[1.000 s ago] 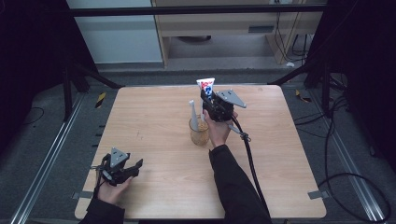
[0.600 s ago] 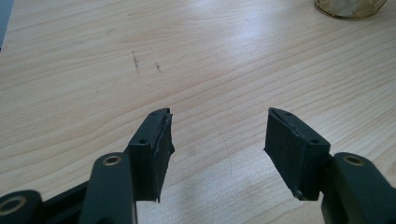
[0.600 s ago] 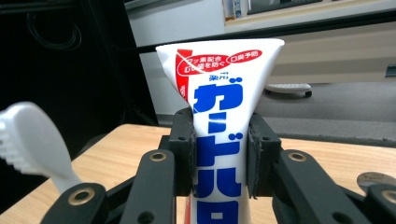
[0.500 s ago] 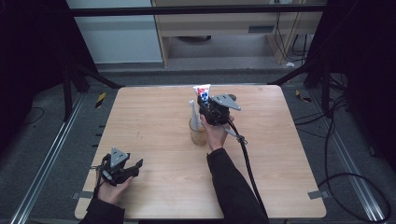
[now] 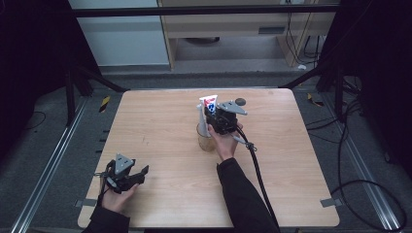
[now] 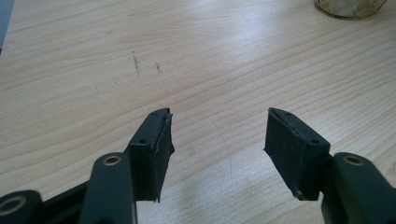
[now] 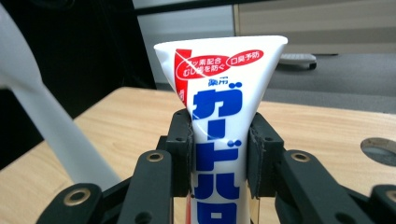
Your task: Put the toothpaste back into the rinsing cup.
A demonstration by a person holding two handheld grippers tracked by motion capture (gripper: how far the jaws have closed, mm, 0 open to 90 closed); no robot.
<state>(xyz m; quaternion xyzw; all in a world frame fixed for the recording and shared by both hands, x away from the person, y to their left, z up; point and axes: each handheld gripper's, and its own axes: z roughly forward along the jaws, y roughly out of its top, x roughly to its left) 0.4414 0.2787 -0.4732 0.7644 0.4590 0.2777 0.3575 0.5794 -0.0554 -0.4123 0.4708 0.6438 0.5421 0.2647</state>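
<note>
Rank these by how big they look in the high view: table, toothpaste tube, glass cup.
1. table, by far the largest.
2. glass cup and toothpaste tube: both partly hidden and look alike, so unranked.

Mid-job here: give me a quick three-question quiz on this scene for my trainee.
1. True or false: the left gripper holds the toothpaste tube.
2. What stands between the jaws of the right gripper? A) a toothbrush B) the toothpaste tube C) nothing
3. Fill in: the white toothbrush stands in the ___.
Key: 1 false, its jaws are open over the wooden table. 2 B. 3 cup.
</note>
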